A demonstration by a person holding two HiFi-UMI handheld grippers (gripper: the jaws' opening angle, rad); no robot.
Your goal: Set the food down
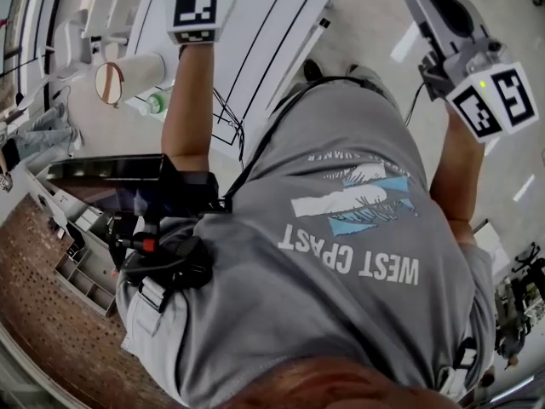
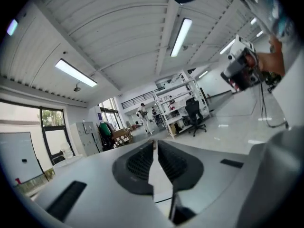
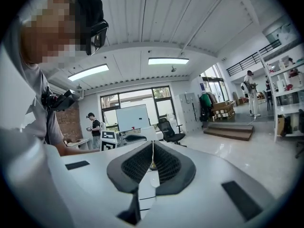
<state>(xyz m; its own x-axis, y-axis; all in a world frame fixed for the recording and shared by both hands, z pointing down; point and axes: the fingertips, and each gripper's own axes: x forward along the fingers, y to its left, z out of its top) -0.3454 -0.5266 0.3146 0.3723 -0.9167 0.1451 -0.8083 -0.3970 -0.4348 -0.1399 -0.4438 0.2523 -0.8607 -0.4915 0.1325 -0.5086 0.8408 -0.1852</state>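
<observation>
No food shows in any view. In the head view both forearms are raised in front of a grey T-shirt (image 1: 341,228); the left marker cube (image 1: 196,11) is at the top left and the right marker cube (image 1: 494,99) at the top right. My left gripper (image 2: 155,144) points out across the room; only a thin slit parts its jaws and nothing is in it. My right gripper (image 3: 152,148) also points level, its tips together and empty. From the left gripper view, the right gripper's body (image 2: 241,72) hangs in a hand at the upper right.
A paper roll (image 1: 128,79) and a green bottle (image 1: 156,102) lie on the white surface (image 1: 255,49) below the left arm. Dark gear (image 1: 162,254) hangs at the person's hip. Shelving (image 2: 178,96), an office chair (image 2: 194,115), a whiteboard (image 3: 132,118) and distant people stand in the hall.
</observation>
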